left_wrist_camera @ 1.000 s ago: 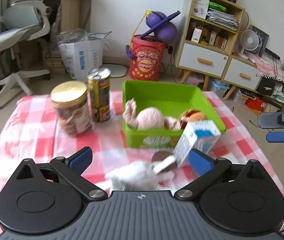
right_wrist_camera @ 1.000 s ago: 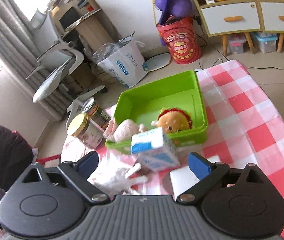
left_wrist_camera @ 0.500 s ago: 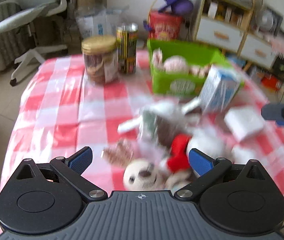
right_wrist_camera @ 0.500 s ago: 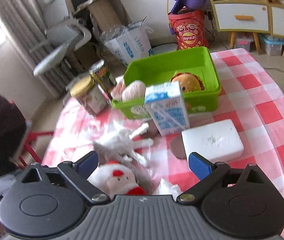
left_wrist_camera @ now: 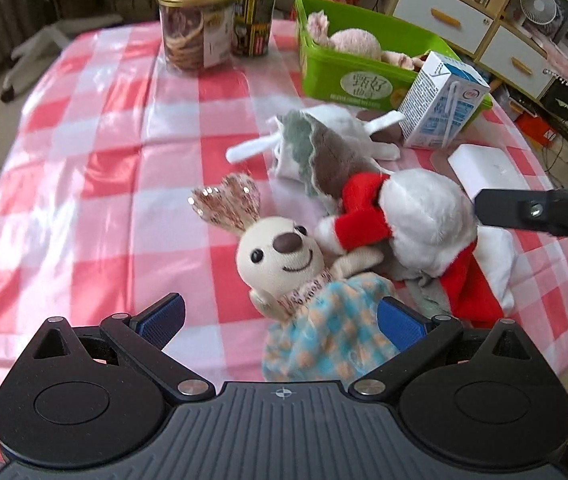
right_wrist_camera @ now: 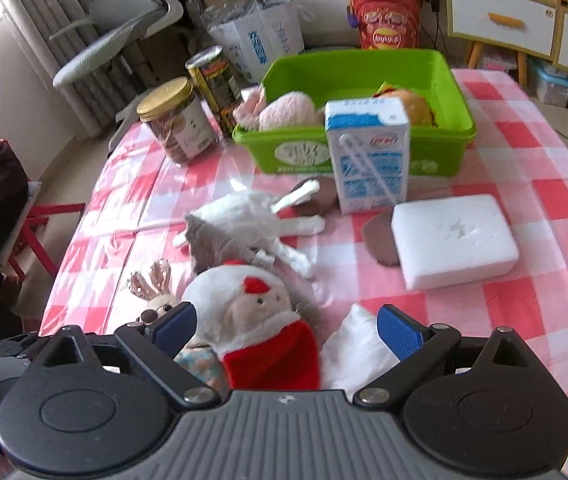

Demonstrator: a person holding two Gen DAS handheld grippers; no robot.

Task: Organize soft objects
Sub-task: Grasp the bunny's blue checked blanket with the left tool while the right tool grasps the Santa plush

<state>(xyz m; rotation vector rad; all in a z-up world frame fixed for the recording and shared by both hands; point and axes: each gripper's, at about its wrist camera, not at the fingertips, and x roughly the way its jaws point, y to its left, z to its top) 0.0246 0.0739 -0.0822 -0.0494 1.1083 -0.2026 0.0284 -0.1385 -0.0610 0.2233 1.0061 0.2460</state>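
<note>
Tongs: left tongs [left_wrist_camera: 279, 318] and right tongs [right_wrist_camera: 287, 328] both gape empty, so close left squarely on bunny doll [left_wrist_camera: 284, 252] torso, then bin [left_wrist_camera: 364, 76].

Both grippers have pulled back from the green plastic bin [left_wrist_camera: 348, 80]. The left gripper [left_wrist_camera: 279, 320], jaws wide, now frames a cream rabbit doll in a blue checked dress [left_wrist_camera: 284, 256]; the right gripper [right_wrist_camera: 288, 328], equally wide, frames a red-and-white Santa plush [right_wrist_camera: 259, 320].

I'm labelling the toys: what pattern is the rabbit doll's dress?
The rabbit doll's dress is blue-and-peach checked, clearest in the left wrist view.
</note>
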